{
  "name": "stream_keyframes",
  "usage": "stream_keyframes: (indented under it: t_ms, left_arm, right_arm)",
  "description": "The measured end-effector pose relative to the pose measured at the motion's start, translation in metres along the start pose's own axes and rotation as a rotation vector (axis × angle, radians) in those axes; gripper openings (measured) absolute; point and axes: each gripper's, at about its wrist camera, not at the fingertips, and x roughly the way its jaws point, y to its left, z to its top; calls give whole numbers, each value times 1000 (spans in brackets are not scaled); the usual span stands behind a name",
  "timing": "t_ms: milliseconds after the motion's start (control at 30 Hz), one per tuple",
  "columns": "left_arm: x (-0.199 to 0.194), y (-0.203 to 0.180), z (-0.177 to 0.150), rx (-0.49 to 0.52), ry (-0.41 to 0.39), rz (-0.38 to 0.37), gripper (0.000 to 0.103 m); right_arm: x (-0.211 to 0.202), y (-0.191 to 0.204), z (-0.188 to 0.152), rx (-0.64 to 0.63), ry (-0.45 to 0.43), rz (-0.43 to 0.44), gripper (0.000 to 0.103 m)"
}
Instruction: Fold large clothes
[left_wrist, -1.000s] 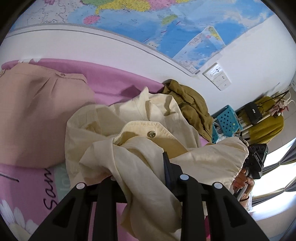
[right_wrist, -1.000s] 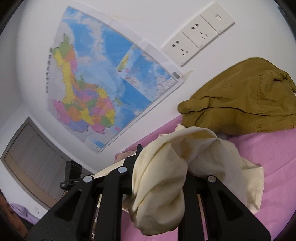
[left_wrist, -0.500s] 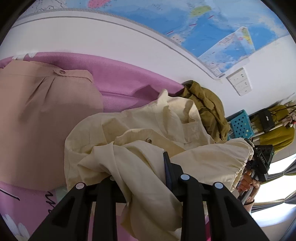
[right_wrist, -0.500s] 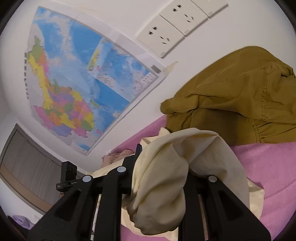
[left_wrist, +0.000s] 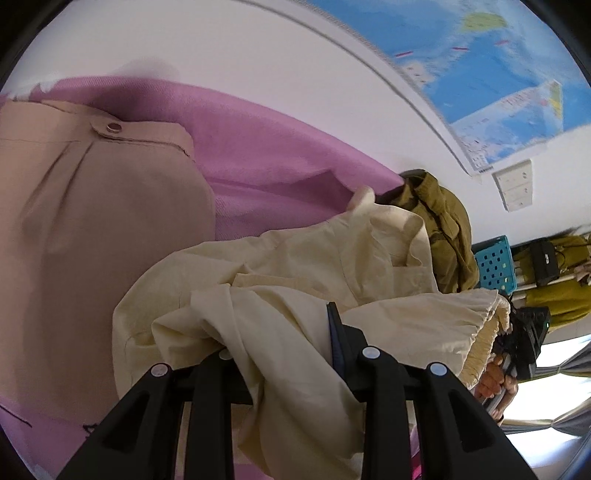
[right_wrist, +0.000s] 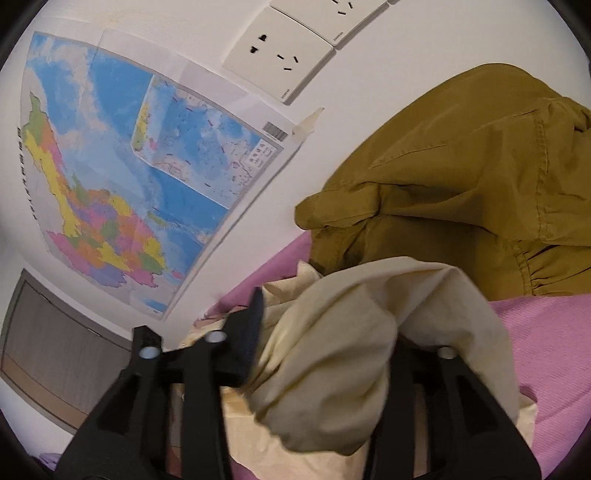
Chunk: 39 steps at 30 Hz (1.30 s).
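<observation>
A cream garment (left_wrist: 295, 280) hangs bunched between both grippers above the pink bed cover (left_wrist: 258, 147). My left gripper (left_wrist: 284, 332) is shut on one gathered part of it; cloth drapes over the fingers and hides the tips. My right gripper (right_wrist: 325, 332) is shut on another bunch of the cream garment (right_wrist: 332, 350), which spills over its right finger. In the left wrist view the right gripper (left_wrist: 517, 343) shows at the far right, at the garment's elastic hem.
A folded tan garment (left_wrist: 92, 240) lies on the bed to the left. An olive jacket (right_wrist: 461, 184) is heaped against the wall at the bed's far end. A map (right_wrist: 129, 166) and wall sockets (right_wrist: 280, 55) are on the wall. A blue basket (left_wrist: 495, 266) stands beyond the bed.
Both grippers have moved forward toward the wall, still holding the cream garment. The olive jacket and sockets loom larger in the right view; the tan garment is nearer in the left view.
</observation>
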Motion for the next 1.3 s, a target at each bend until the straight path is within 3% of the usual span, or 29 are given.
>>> stream_keyframes:
  t_ms: [100, 233, 333, 467, 600, 633, 700, 800, 867, 1000, 1100, 1167, 1300]
  left_arm:
    - [8, 1, 5, -9, 13, -2, 28]
    - [14, 8, 13, -42, 23, -20, 28]
    - [19, 14, 17, -70, 36, -41, 30]
    - [23, 15, 22, -86, 38, -35, 30]
    - [21, 14, 22, -86, 32, -42, 31]
    - [20, 13, 20, -84, 30, -44, 31]
    - [15, 13, 17, -87, 20, -59, 36]
    - [2, 9, 10, -64, -1, -93, 44]
    - [-17, 6, 1, -33, -40, -125, 47]
    - [-59, -5, -19, 77, -158, -170, 56]
    - [-69, -19, -35, 183, -221, -135, 57]
    - [-56, -25, -40, 222, -201, -94, 57]
    - [0, -21, -39, 262, -127, 88, 55]
  right_arm:
    - [-9, 10, -7, -27, -21, 6, 69]
    - [-31, 32, -25, -129, -81, -19, 69]
    - [-33, 63, -53, -304, -80, -54, 69]
    - [21, 107, -100, -590, 68, -135, 71]
    - [84, 118, -122, -729, 151, -252, 67]
    - [96, 116, -124, -737, 163, -281, 63]
    - [120, 108, -120, -720, 198, -302, 33]
    - [131, 100, -108, -681, 183, -305, 14]
    - [128, 102, -99, -673, 153, -297, 6]
    - [128, 116, -80, -679, 84, -286, 3]
    - [150, 121, -73, -705, 93, -323, 3]
    - [170, 114, -71, -682, 152, -349, 4]
    - [192, 91, -69, -619, 214, -391, 16]
